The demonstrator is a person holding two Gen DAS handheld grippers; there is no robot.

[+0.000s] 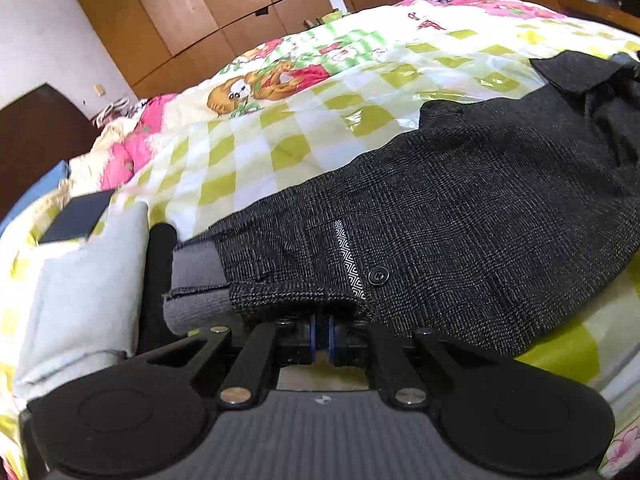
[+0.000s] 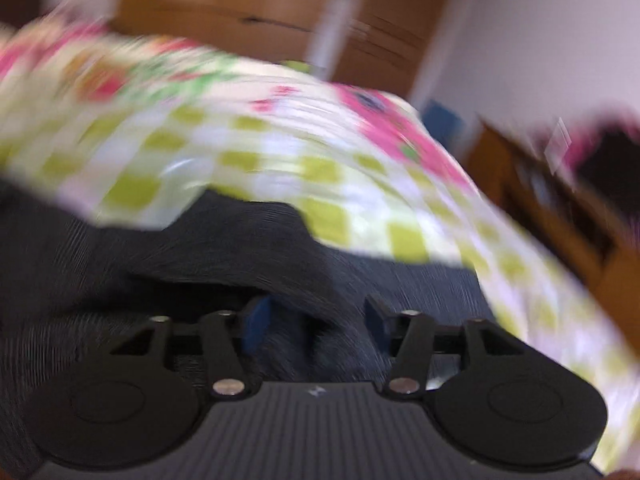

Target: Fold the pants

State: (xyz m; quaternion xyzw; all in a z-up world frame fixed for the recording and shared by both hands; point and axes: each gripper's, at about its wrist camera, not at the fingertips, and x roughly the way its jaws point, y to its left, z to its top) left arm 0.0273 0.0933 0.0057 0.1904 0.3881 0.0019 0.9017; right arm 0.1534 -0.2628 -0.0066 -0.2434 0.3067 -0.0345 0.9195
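Observation:
Dark grey checked pants (image 1: 460,216) lie across the bed, waistband with a black button (image 1: 378,275) nearest me in the left wrist view. My left gripper (image 1: 320,330) is shut on the waistband edge. In the blurred right wrist view the same pants (image 2: 200,264) fill the lower left. My right gripper (image 2: 316,320) is open, its blue pads (image 2: 256,324) apart with a fold of the fabric lying between them.
The bed has a green-checked cartoon cover (image 1: 280,132). A pale folded cloth (image 1: 84,292) and a dark flat object (image 1: 76,218) lie to the left. Wooden wardrobes (image 1: 192,12) stand behind, a wooden shelf (image 2: 560,216) at the right.

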